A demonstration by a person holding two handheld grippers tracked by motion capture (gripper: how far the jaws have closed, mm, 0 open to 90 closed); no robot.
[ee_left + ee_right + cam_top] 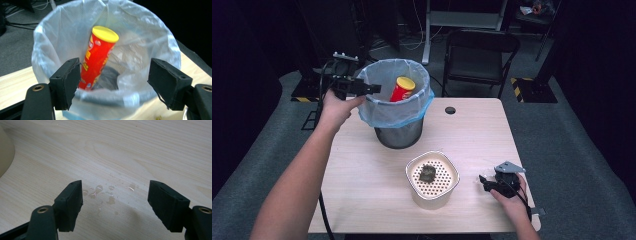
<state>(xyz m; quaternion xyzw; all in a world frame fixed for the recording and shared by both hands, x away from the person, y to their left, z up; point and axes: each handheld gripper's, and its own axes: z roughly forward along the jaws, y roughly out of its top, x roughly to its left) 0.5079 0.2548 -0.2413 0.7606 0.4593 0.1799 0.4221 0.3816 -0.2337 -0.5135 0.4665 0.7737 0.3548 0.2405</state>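
Note:
A red crisp tube [402,89] with a yellow lid leans inside a mesh waste bin [398,135] lined with a pale plastic bag [377,112]. My left gripper [373,89] hovers at the bin's left rim, pointing over it. In the left gripper view the tube [98,57] stands tilted in the bag [50,37] beyond my left gripper [113,75], whose jaws are open and hold nothing. My right gripper [484,183] rests low at the table's front right, open, with bare wood between its jaws [115,192].
A white perforated container [432,192] with a dark lump [427,174] on top stands front centre of the wooden table [362,165]; its edge [5,152] lies left of the right gripper. Water drops [100,188] wet the wood. A black chair [479,55] stands behind the table.

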